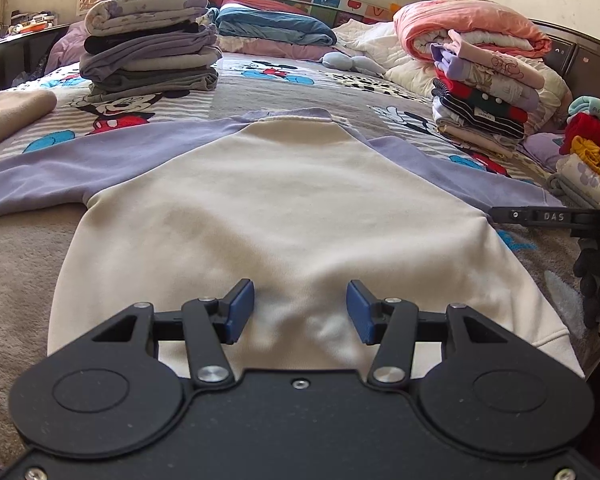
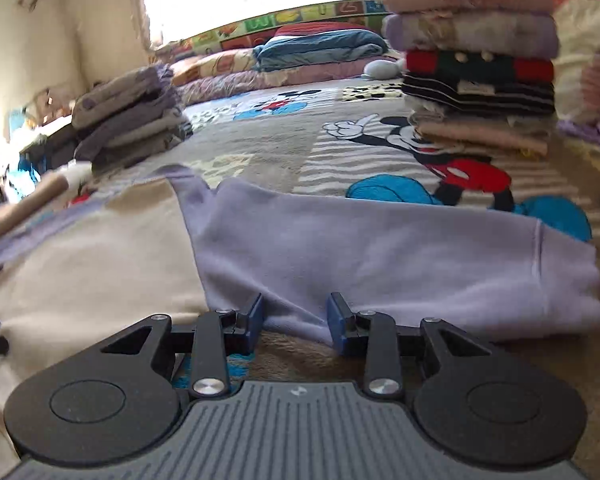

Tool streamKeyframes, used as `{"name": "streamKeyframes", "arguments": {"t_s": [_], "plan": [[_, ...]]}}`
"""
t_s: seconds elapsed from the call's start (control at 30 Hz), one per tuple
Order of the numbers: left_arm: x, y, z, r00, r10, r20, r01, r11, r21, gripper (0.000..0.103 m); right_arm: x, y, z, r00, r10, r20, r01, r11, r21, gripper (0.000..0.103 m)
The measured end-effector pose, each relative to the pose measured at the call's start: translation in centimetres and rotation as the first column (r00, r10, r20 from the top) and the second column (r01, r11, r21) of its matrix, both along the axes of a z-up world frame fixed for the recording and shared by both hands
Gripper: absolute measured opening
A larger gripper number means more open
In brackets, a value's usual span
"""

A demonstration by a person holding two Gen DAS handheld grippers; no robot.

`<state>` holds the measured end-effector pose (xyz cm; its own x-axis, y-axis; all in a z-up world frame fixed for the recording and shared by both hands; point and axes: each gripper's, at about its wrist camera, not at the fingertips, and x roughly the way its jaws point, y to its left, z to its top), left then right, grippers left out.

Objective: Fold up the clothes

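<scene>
A cream sweatshirt (image 1: pixel 272 208) with lilac sleeves lies flat on the bed, collar away from me. My left gripper (image 1: pixel 300 306) hovers open over its lower hem, nothing between the blue pads. In the left wrist view the right gripper (image 1: pixel 556 218) shows at the right edge beside the right sleeve, held by a gloved hand. In the right wrist view my right gripper (image 2: pixel 295 318) is open at the near edge of the lilac right sleeve (image 2: pixel 380 256), a fold of the sleeve lying between its blue pads, and the cream body (image 2: pixel 88 264) lies to the left.
The cartoon-mouse bedspread (image 1: pixel 260 80) carries a grey and purple folded stack (image 1: pixel 148 44) at back left, a colourful folded stack (image 1: pixel 484 96) at right under a pink quilt (image 1: pixel 468 24), and more clothes (image 1: pixel 592 148) at far right. A beige roll (image 1: pixel 12 114) lies left.
</scene>
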<state>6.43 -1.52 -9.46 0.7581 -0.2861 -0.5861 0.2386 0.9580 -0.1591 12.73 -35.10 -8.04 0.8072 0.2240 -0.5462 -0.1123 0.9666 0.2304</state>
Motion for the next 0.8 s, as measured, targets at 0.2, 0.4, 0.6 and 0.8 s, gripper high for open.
{"name": "streamKeyframes", "arguments": {"t_s": [0.2,0.4,0.6,0.8], "plan": [[0.3,0.1,0.0,1.000,-0.002,-0.012,0.002,1.000,-0.024,0.051,-3.0,-5.5,-0.1,0.985,-0.175,0.005,0.175,0.983,0.056,0.031],[0.3,0.1,0.1,1.000,-0.018,-0.016,0.017,0.999,-0.028,0.052,-4.5,-9.6,0.2,0.930,-0.365,0.041,0.365,0.931,0.011,0.031],[0.3,-0.1,0.1,1.000,-0.017,-0.016,0.016,1.000,-0.021,0.052,-2.4,-3.5,1.7,0.988,-0.091,0.123,0.100,0.992,-0.075,0.031],[0.1,0.0,0.0,1.000,-0.011,-0.020,0.011,1.000,-0.019,0.052,1.3,5.6,0.9,0.982,0.186,0.016,-0.168,0.918,-0.359,0.029]]}}
